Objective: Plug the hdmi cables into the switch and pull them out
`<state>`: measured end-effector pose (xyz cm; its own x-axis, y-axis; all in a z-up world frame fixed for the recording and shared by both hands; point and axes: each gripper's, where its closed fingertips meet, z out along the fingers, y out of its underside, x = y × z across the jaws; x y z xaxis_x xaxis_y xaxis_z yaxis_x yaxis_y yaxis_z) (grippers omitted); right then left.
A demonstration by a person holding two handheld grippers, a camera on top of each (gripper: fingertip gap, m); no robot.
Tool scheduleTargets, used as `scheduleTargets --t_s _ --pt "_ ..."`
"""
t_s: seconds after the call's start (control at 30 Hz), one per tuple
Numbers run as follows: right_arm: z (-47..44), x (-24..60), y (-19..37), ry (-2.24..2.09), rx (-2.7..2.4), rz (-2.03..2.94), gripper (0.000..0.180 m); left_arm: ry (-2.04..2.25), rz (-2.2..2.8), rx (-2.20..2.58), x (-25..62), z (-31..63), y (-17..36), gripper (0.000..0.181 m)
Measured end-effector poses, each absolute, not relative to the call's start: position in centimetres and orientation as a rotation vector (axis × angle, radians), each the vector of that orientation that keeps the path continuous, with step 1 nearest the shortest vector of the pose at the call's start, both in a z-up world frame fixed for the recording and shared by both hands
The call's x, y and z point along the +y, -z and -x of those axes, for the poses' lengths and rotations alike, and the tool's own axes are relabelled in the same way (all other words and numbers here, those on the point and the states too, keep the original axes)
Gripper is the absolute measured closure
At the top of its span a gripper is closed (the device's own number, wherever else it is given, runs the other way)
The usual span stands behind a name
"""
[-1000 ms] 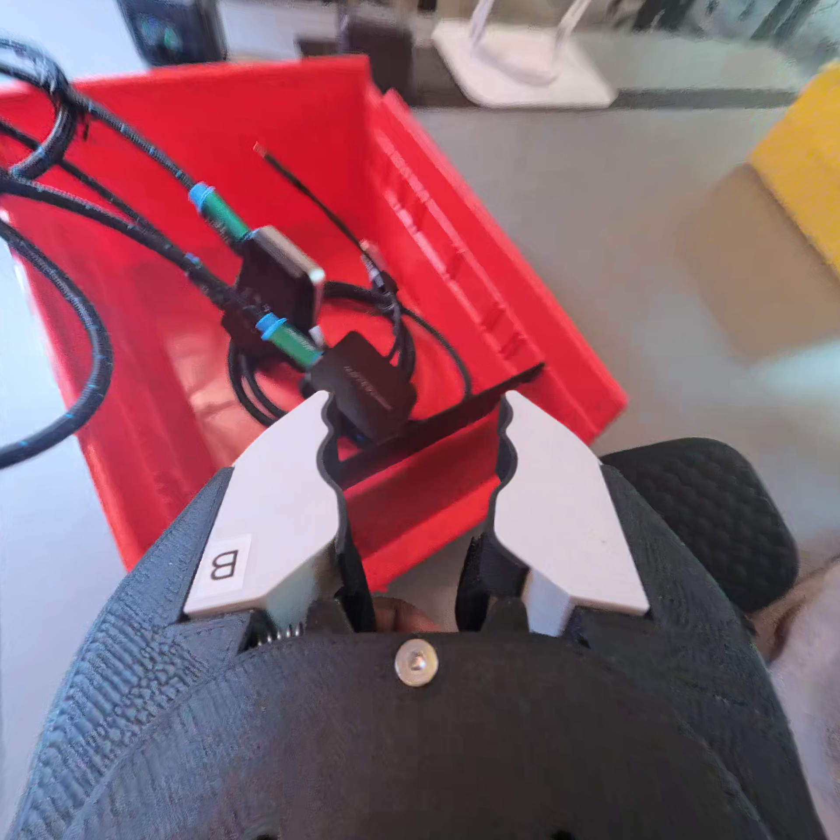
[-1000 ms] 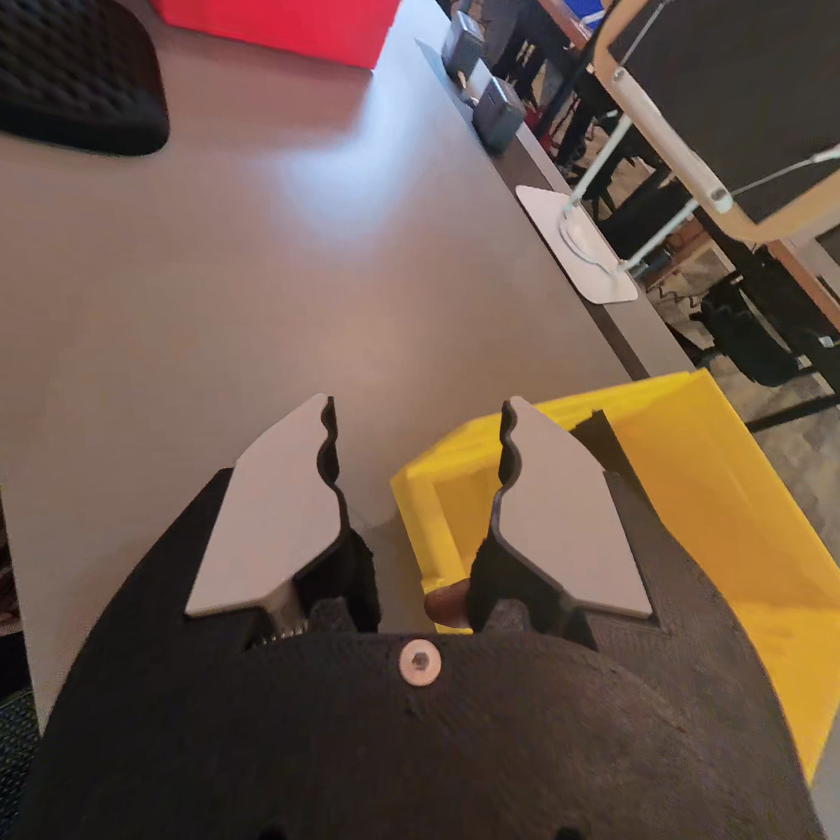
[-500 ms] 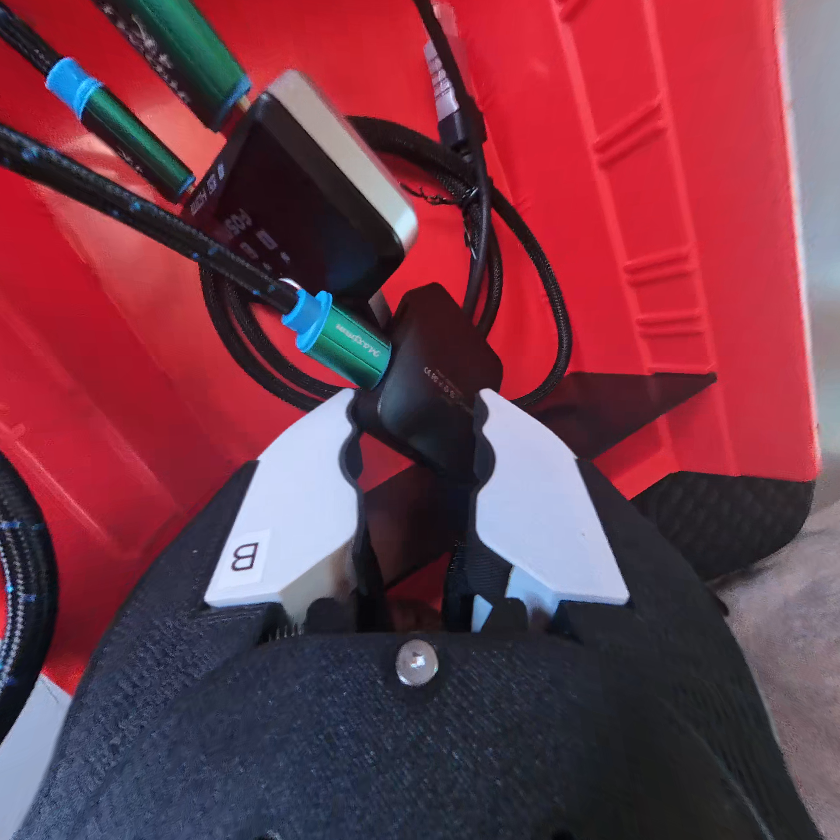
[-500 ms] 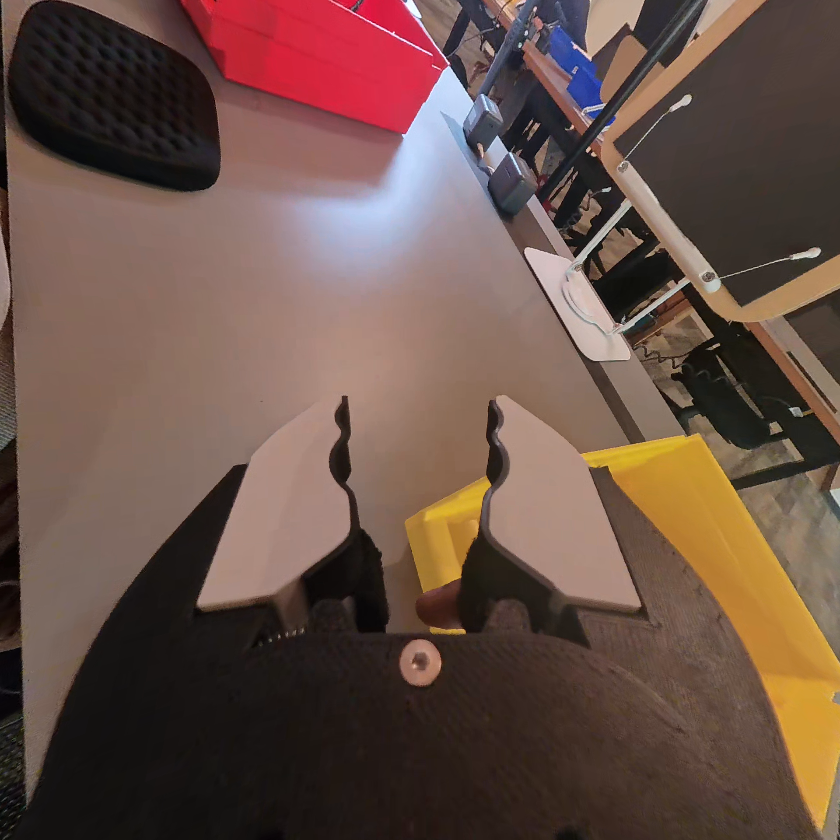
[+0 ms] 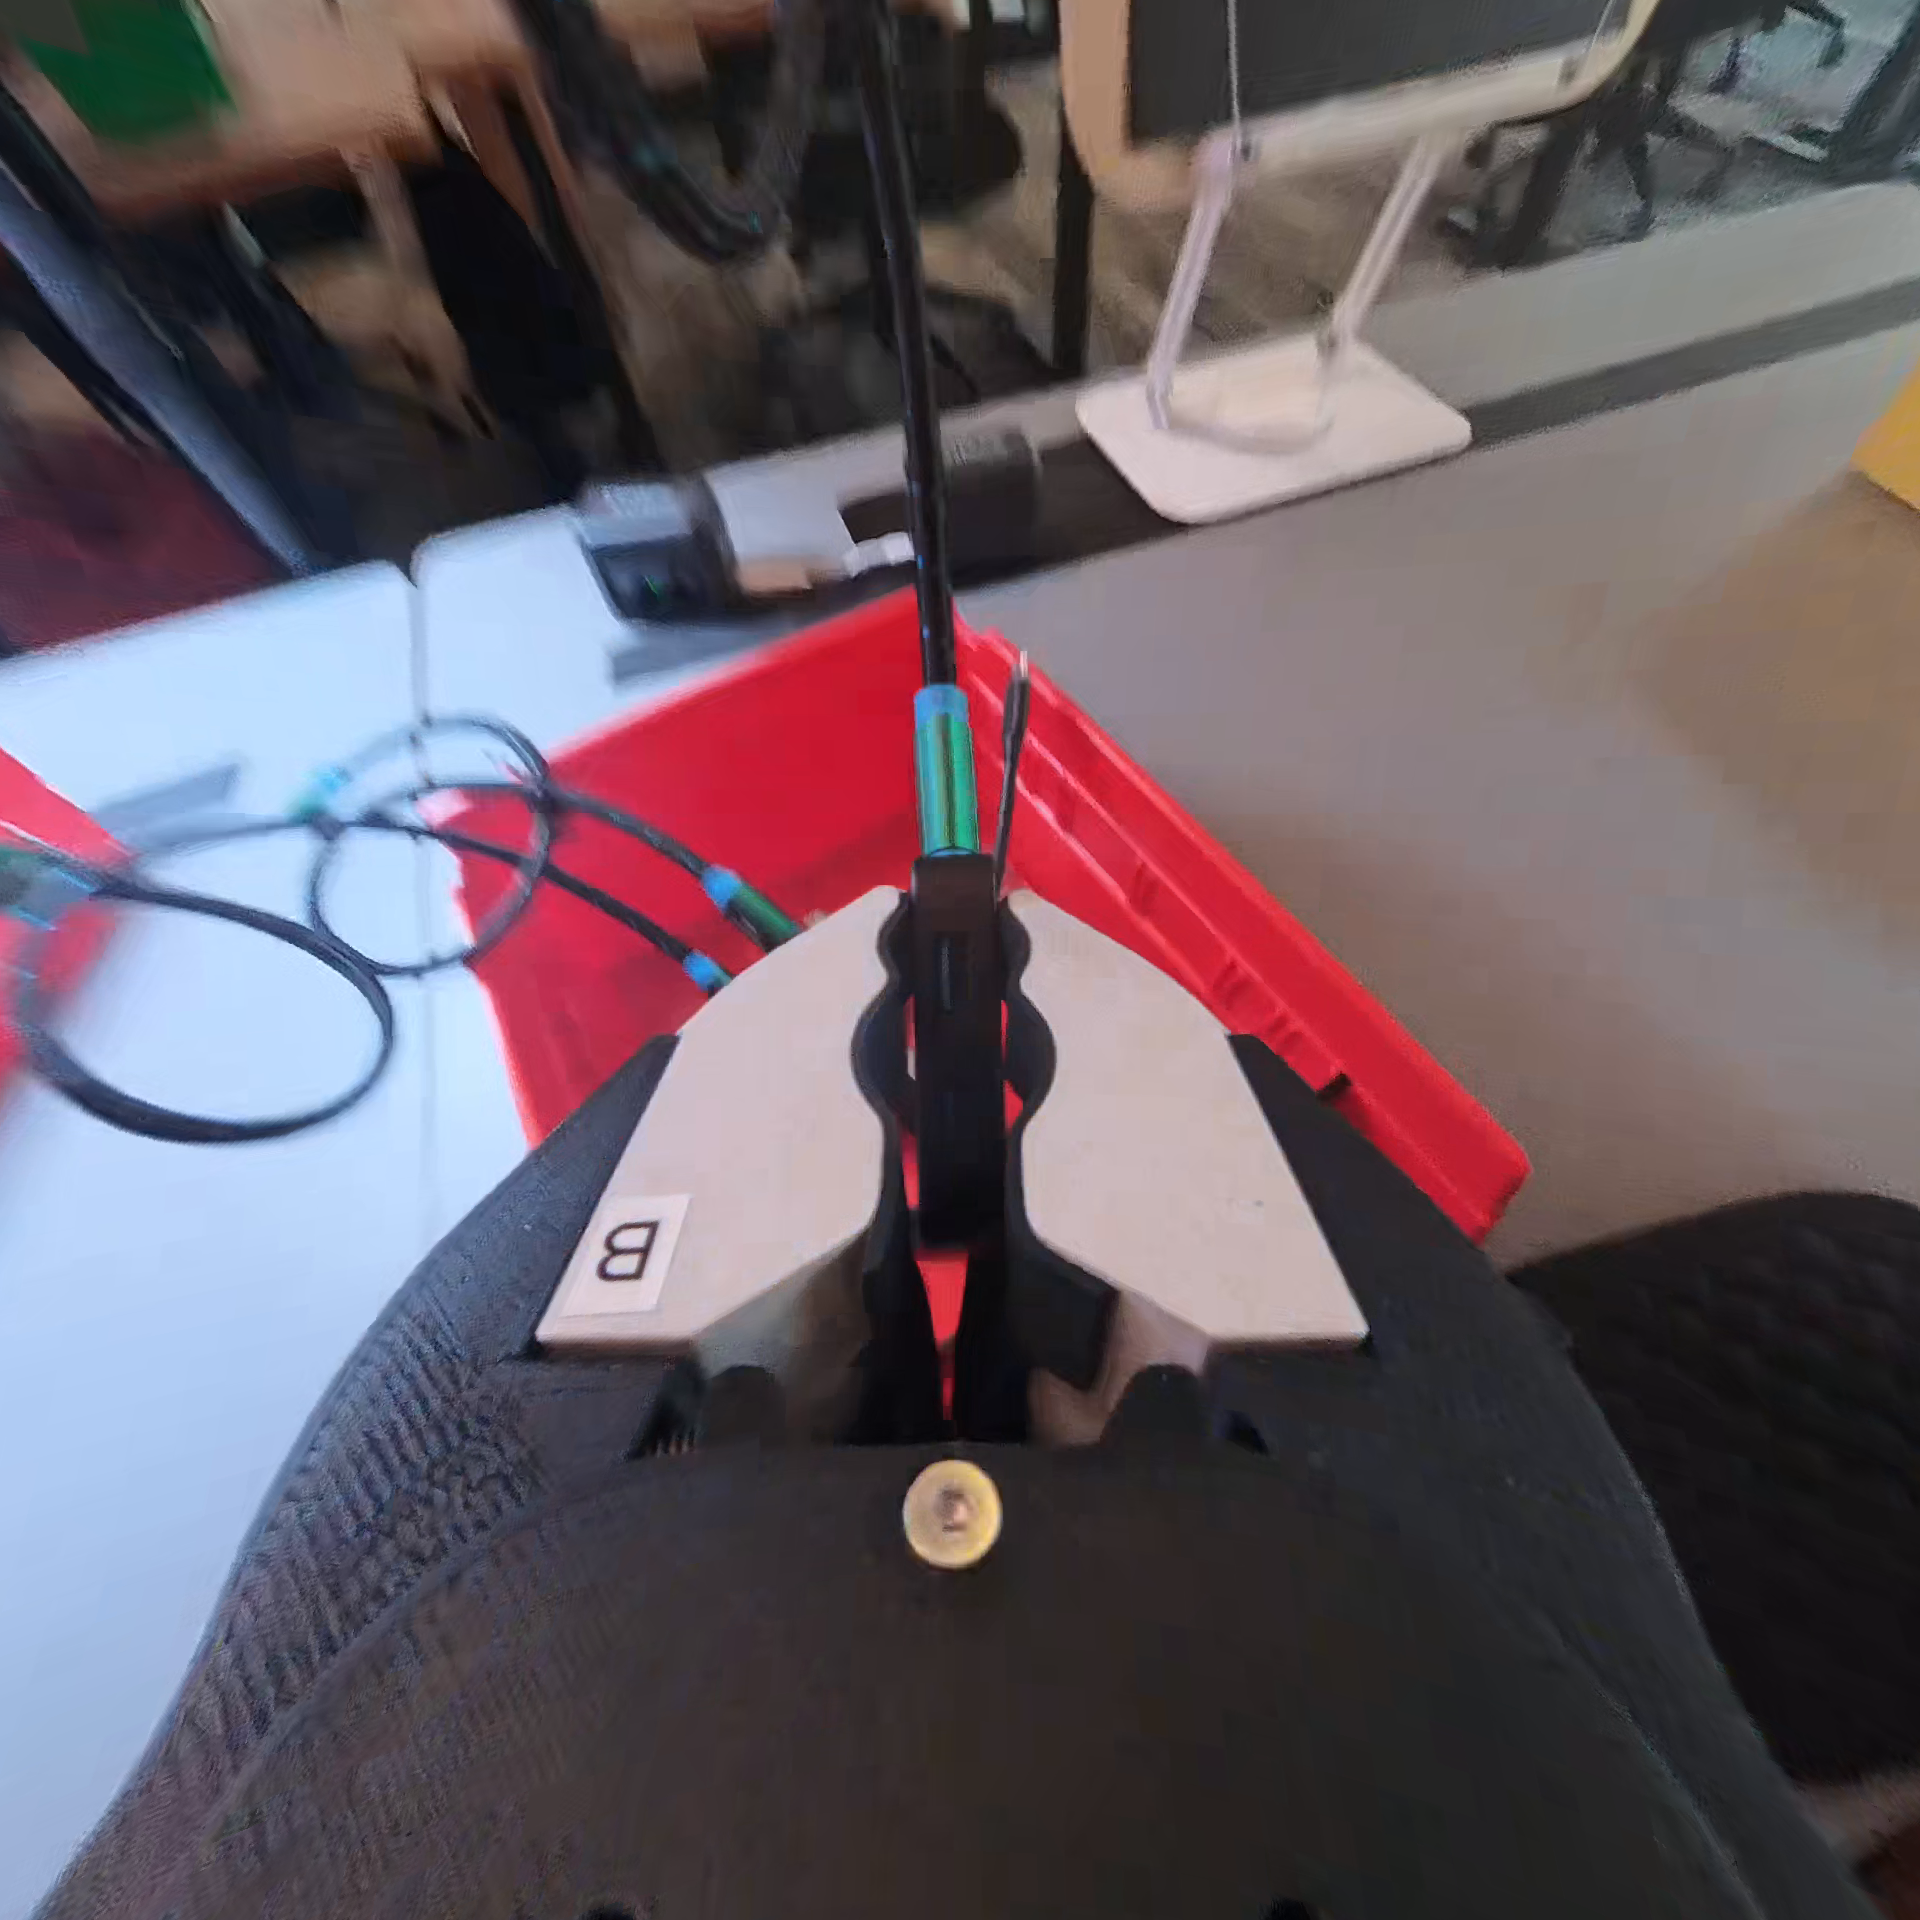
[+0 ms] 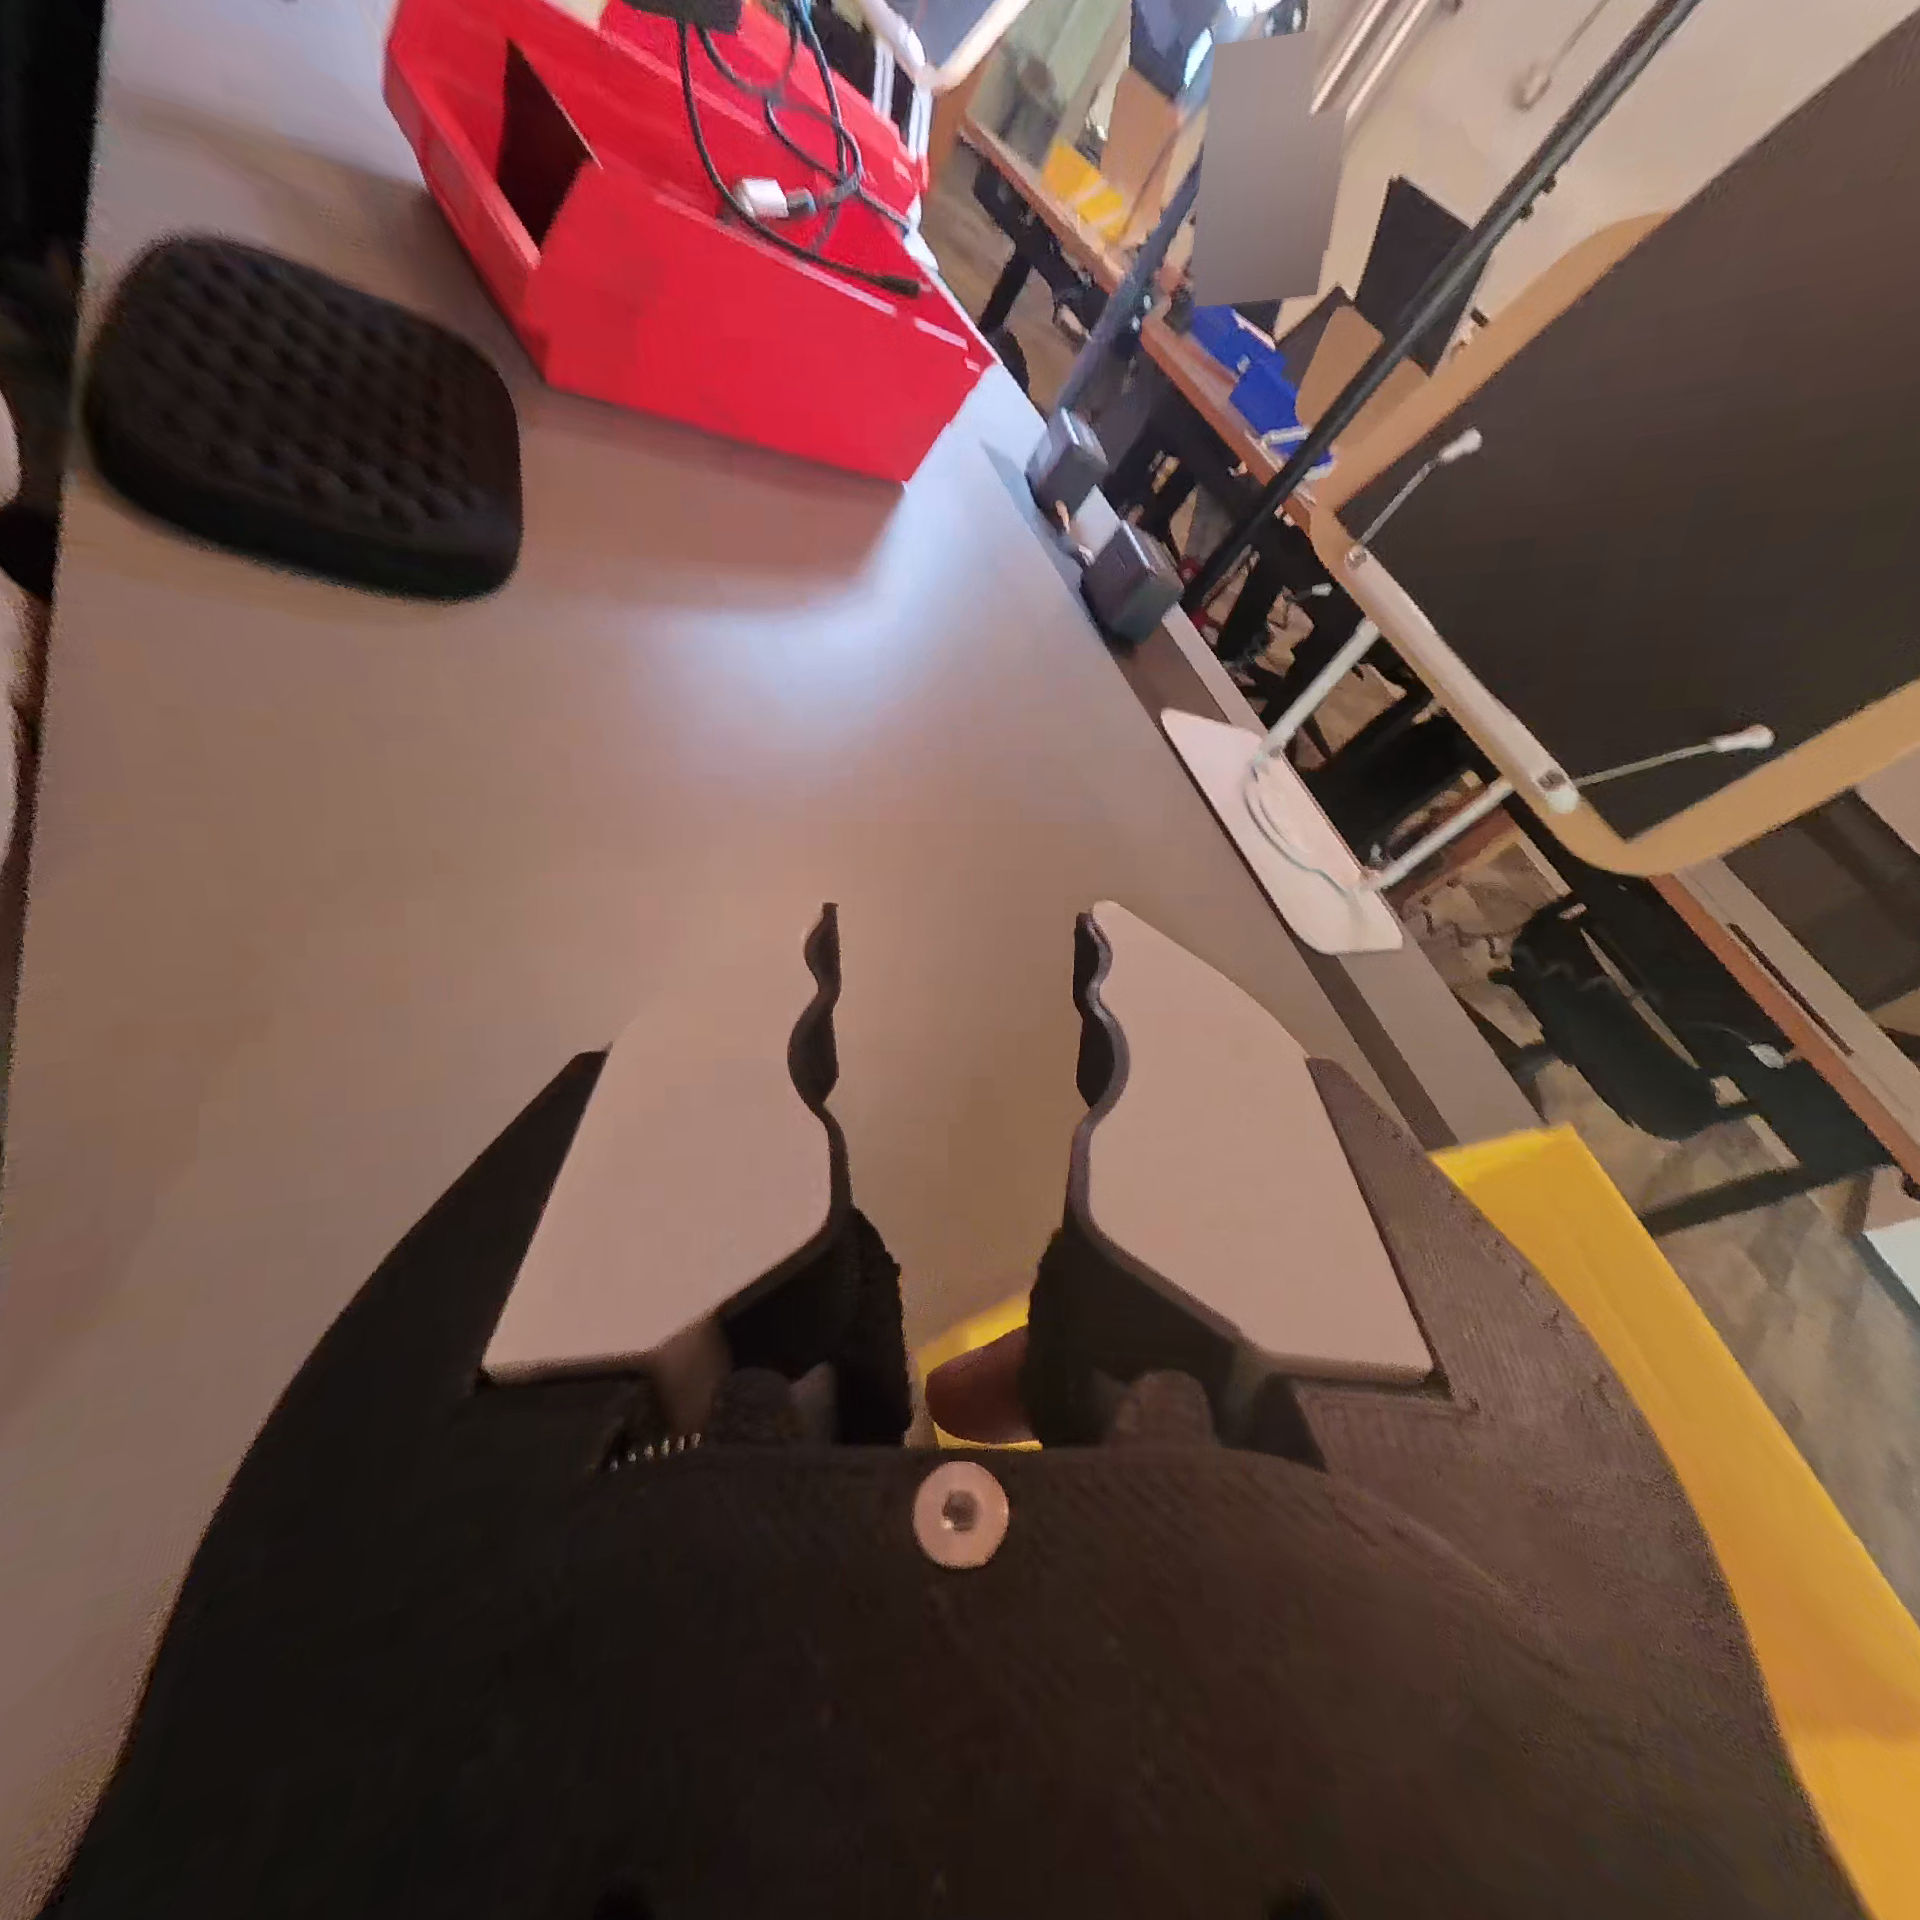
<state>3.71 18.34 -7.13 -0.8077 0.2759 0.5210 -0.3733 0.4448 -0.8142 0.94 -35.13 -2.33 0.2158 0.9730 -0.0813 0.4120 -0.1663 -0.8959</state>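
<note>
Your left gripper clamps the black switch edge-on above the red bin, a green-ended cable rising from its far end. Your right gripper hovers part-open over the bare table, yellow bin near right.

Scene bright, daylit. Left wrist view: upper background heavily motion-blurred, the looped cables at left smeared; the near tongs sharp. Wide-angle bending evident at the edges of both views. Right wrist view: pale glare patch on the bench; soft shadow under the black pad; the red bin slightly soft, left margin blurred and dark.
</note>
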Motion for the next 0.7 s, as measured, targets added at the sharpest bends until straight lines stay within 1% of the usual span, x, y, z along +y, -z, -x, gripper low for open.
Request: scheduleTargets --t_s 0.17,0.33,0.47,0.57,0.6,0.63,0.7 --pt "-4.9 13.0 5.9 -1.626 -2.103 -0.132 0.143 -1.239 1.621 -0.983 -30.5 -1.4 -4.1 0.166" --pt "-7.1 5.4 5.4 -2.002 -2.249 -0.151 0.143 -1.42 1.58 -0.652 -22.4 -0.9 -6.9 0.168" --pt "-6.6 1.0 2.6 -2.507 -2.301 0.13 0.14 -1.618 1.611 -0.344 -14.5 -0.5 -7.1 0.166" --pt "-3.8 0.3 -0.3 -2.954 -2.121 0.448 0.141 -1.701 1.612 -0.113 -8.1 -0.8 -5.7 0.167" --pt "-3.0 0.3 -0.7 -3.061 -2.053 0.52 0.139 -1.696 1.6 -0.048 -6.1 -1.1 -5.1 0.167" --pt "-2.4 0.3 -0.7 -3.121 -2.013 0.564 0.134 -1.678 1.582 0.006 -4.2 -1.4 -4.6 0.167" --pt "-1.9 0.4 -0.4 -3.19 -1.938 0.584 0.13 -1.632 1.551 0.096 -0.9 -2.0 -3.4 0.169"
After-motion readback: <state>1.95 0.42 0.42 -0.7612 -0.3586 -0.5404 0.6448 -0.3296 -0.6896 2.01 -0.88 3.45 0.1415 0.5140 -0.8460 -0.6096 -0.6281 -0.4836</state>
